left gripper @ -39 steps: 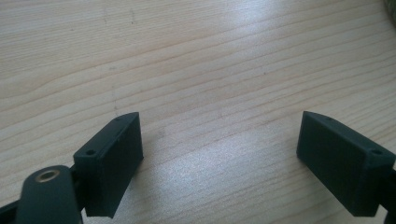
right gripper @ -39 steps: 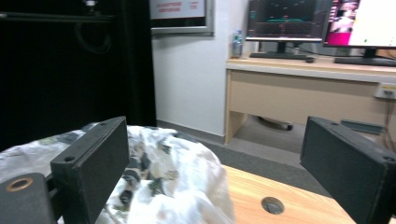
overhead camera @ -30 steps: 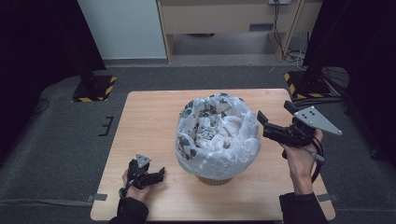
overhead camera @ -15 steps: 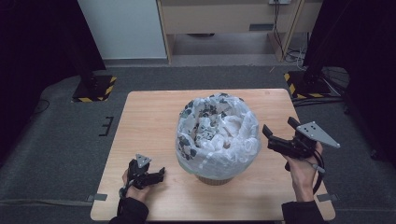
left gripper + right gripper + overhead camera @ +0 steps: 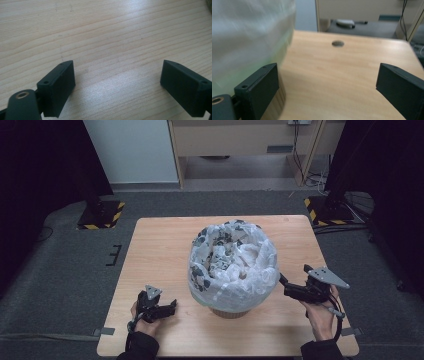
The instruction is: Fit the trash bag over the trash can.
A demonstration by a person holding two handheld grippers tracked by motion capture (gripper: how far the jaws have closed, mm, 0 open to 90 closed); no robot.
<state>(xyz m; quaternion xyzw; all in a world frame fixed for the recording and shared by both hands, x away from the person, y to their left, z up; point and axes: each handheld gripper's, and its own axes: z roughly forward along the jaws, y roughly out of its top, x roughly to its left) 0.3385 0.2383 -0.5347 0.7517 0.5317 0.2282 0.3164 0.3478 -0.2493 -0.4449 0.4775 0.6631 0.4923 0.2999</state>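
On the wooden desk (image 5: 160,250), ringed by grey carpet, the bag-lined basket (image 5: 233,265) sat central; the left hand-held gripper (image 5: 169,306) at 7 o'clock and right hand-held gripper (image 5: 283,284) at 4 o'clock both gaped, holding nothing.

One wooden table (image 5: 150,250), one bin (image 5: 231,312) lined with one white plastic bag (image 5: 235,265), two grippers held, the left gripper (image 5: 167,306) and the right gripper (image 5: 285,285), two yellow-black striped stand bases (image 5: 102,215) seen on the floor.
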